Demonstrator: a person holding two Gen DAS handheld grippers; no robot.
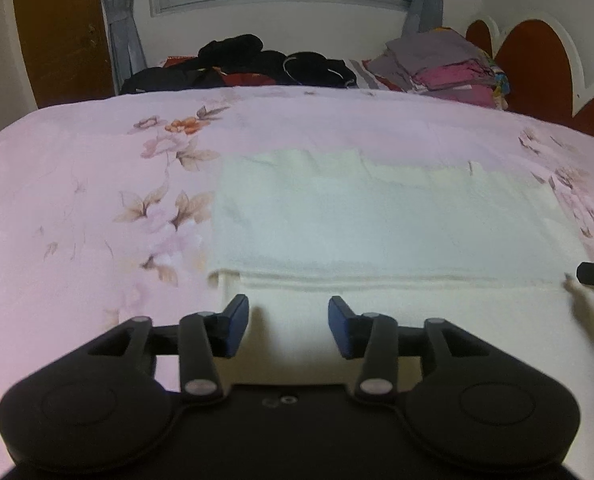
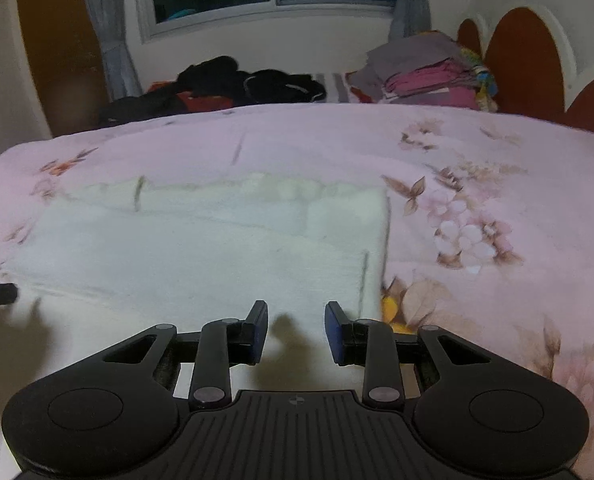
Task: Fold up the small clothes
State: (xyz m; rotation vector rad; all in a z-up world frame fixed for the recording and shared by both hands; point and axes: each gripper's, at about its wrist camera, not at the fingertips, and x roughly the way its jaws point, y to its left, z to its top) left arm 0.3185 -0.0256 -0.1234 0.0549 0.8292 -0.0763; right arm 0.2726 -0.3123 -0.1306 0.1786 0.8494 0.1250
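Hovering wide and empty, each hand-held gripper, left (image 1: pixel 288 322) and right (image 2: pixel 296 330), risks pinching only 1 layer of the white cloth (image 1: pixel 377 224), so its fold could slip apart.

folded cloth (image 1: pixel 377 220) on bedspread (image 1: pixel 77 200); clothes pile (image 1: pixel 249 64) and folded stack (image 1: pixel 445 68) behind

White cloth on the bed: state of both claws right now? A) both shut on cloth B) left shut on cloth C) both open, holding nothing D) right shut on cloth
C: the left claw and right claw both show a clear gap over the white cloth.
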